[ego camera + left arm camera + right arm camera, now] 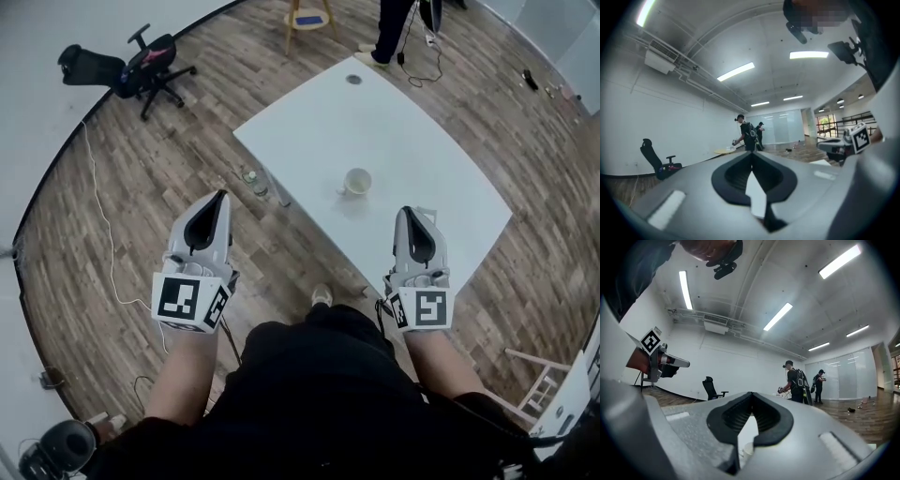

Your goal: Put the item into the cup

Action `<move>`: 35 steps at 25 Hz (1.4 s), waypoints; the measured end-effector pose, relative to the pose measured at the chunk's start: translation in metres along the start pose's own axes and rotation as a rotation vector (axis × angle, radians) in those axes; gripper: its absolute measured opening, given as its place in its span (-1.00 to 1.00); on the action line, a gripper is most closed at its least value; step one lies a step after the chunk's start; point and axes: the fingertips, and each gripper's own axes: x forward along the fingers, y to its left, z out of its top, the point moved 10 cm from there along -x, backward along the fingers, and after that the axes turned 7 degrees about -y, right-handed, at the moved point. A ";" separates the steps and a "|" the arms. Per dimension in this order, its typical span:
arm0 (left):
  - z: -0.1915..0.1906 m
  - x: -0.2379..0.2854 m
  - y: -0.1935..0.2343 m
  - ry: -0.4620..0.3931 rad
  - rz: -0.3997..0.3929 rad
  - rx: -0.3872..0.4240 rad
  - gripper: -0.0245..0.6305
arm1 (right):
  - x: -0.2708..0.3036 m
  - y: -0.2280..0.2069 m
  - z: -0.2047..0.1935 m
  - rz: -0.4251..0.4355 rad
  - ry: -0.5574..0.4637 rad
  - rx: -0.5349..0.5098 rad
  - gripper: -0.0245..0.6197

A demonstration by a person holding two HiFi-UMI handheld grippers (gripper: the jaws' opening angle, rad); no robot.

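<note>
A cream cup point(357, 181) with a handle stands alone near the middle of the white table point(309, 131). Through the gap under the jaws in the right gripper view, the cup point(748, 449) shows as a small pale shape. I see no item to go into it. My left gripper point(221, 195) is held over the floor, left of the table's near corner, with its jaws meeting at the tips point(751, 153) and nothing between them. My right gripper point(409, 212) hovers over the table's near edge, right of and nearer than the cup, its jaws closed and empty point(751, 393).
A clear bottle point(252, 181) stands on the wooden floor by the table's left corner. A black office chair point(141, 66) is at the far left, a wooden stool point(307, 19) and a standing person point(389, 28) beyond the table. A small round cap point(353, 80) lies at the table's far end.
</note>
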 end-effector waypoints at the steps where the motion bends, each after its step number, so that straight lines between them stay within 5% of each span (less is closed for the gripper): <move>1: 0.004 0.011 0.001 -0.010 -0.016 0.013 -0.94 | 0.007 -0.004 -0.002 -0.004 0.004 0.002 -0.92; 8: 0.004 0.053 0.014 -0.021 -0.062 0.059 -0.94 | 0.044 -0.005 -0.014 0.018 0.039 -0.002 -0.92; 12: -0.009 0.086 0.033 -0.021 -0.137 0.047 -0.94 | 0.062 -0.003 -0.025 -0.049 0.072 -0.022 -0.92; 23: -0.023 0.226 0.078 -0.086 -0.477 -0.020 -0.94 | 0.093 -0.002 -0.019 -0.415 0.136 -0.100 -0.92; 35: -0.041 0.320 0.043 -0.104 -0.875 -0.126 -0.94 | 0.066 0.018 0.007 -0.844 0.228 -0.197 -0.92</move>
